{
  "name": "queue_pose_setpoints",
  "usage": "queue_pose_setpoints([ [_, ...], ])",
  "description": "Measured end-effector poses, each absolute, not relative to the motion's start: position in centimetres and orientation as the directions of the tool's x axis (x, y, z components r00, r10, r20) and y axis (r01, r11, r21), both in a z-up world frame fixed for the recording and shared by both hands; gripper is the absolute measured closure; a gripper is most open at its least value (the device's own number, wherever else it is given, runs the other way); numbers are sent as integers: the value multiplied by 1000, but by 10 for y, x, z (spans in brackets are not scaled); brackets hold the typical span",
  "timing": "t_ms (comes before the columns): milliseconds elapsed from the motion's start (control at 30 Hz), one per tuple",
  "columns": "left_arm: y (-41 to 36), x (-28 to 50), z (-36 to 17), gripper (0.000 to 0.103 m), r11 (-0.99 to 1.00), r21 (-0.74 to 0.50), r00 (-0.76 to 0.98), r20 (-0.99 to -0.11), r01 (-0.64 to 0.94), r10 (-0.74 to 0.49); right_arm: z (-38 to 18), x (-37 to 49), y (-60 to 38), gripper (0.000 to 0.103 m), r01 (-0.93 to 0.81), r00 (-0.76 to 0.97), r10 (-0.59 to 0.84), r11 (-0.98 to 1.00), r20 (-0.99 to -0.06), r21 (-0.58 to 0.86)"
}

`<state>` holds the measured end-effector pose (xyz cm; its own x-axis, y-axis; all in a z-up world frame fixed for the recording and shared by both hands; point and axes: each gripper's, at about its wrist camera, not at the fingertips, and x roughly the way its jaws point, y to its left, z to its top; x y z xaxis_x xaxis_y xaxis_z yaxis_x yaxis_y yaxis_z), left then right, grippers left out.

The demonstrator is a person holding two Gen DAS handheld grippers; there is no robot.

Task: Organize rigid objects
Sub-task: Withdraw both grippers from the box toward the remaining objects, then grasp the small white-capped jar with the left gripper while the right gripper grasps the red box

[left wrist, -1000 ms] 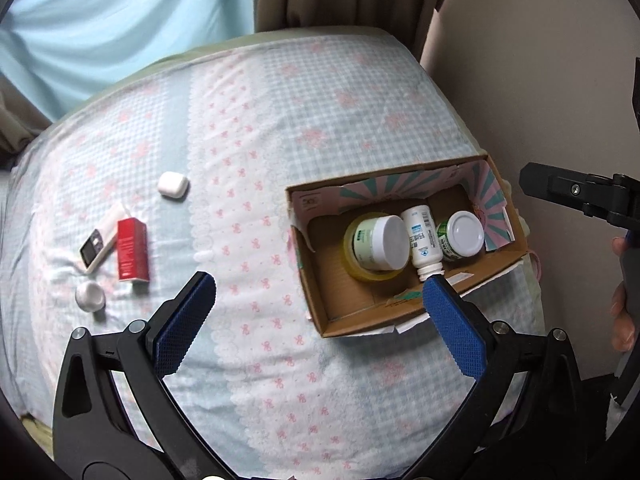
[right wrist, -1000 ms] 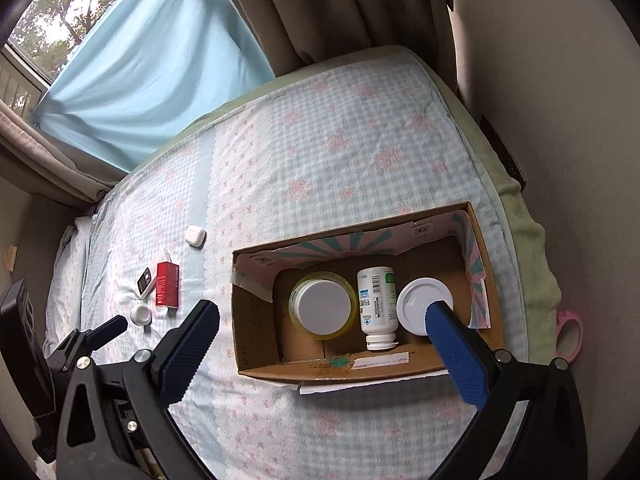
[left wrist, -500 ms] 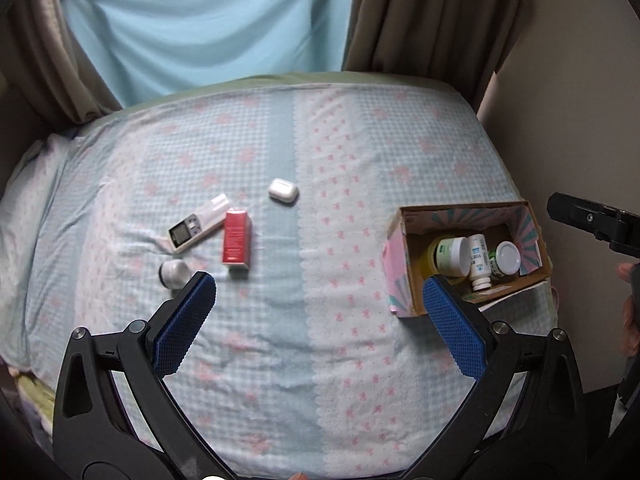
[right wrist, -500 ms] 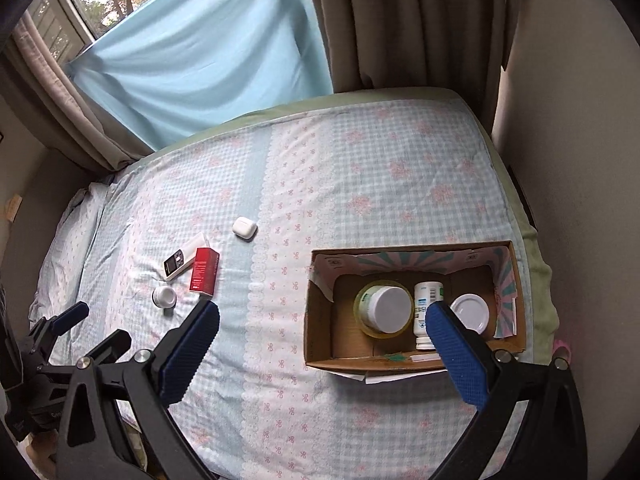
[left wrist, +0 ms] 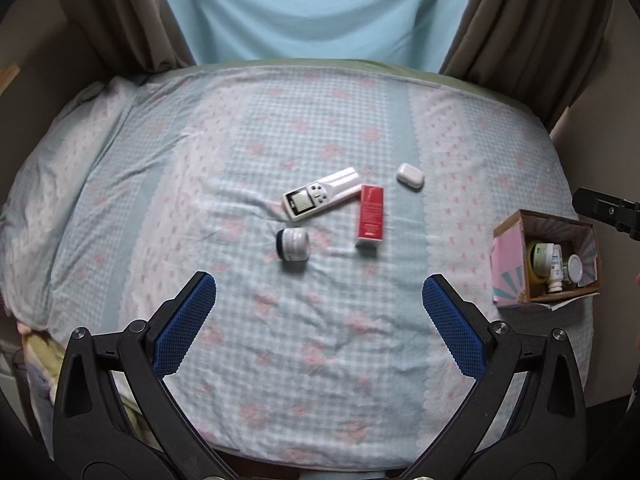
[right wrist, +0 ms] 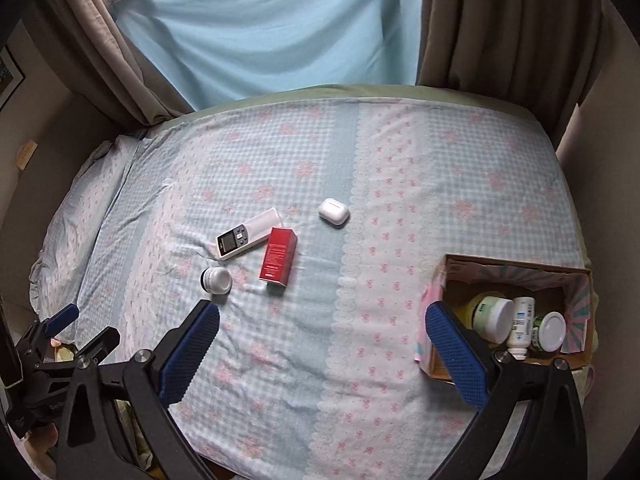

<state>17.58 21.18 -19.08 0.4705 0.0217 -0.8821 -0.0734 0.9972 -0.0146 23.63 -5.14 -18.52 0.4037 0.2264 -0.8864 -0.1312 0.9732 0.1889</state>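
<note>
On the checked bedsheet lie a white remote [left wrist: 320, 199] [right wrist: 247, 239], a red box [left wrist: 371, 216] [right wrist: 278, 256], a small white jar on its side [left wrist: 293, 243] [right wrist: 216, 280] and a white earbud case [left wrist: 410, 177] [right wrist: 333, 212]. A cardboard box [left wrist: 507, 256] [right wrist: 452, 276] at the bed's right edge holds a yellow-rimmed jar [right wrist: 493, 318], a white bottle [right wrist: 521, 326] and a white-lidded jar [right wrist: 550, 331]. My left gripper [left wrist: 319, 324] is open and empty, above the sheet, short of the loose items. My right gripper [right wrist: 322, 354] is open and empty, its right finger over the box's near corner.
A light blue curtain [right wrist: 272, 28] and brown drapes [right wrist: 504, 20] hang behind the bed. A wall [left wrist: 600, 128] runs along the bed's right side. A pillow [left wrist: 52, 168] lies at the left. The left gripper's tip [right wrist: 60, 320] shows low left in the right wrist view.
Both grippers have pulled back and swung left from over the cardboard box, so the loose items now sit mid-view and the box sits at the right. Both stay open.
</note>
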Motion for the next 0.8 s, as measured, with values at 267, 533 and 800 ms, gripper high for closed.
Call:
queue_pose_setpoints([
  [267, 279, 218, -243, 0, 996, -66, 421, -907, -64, -33, -230, 272, 32, 0, -124, 361, 211, 976, -908, 177],
  [533, 288, 274, -337, 0, 991, -131, 328, -937, -14, -119, -306, 319, 78, 0, -74, 284, 167, 986, -944, 152],
  [800, 277, 307, -427, 3, 976, -207, 280, -943, -62, -182, -389, 365, 96, 0, -54, 193, 104, 994, -976, 95],
])
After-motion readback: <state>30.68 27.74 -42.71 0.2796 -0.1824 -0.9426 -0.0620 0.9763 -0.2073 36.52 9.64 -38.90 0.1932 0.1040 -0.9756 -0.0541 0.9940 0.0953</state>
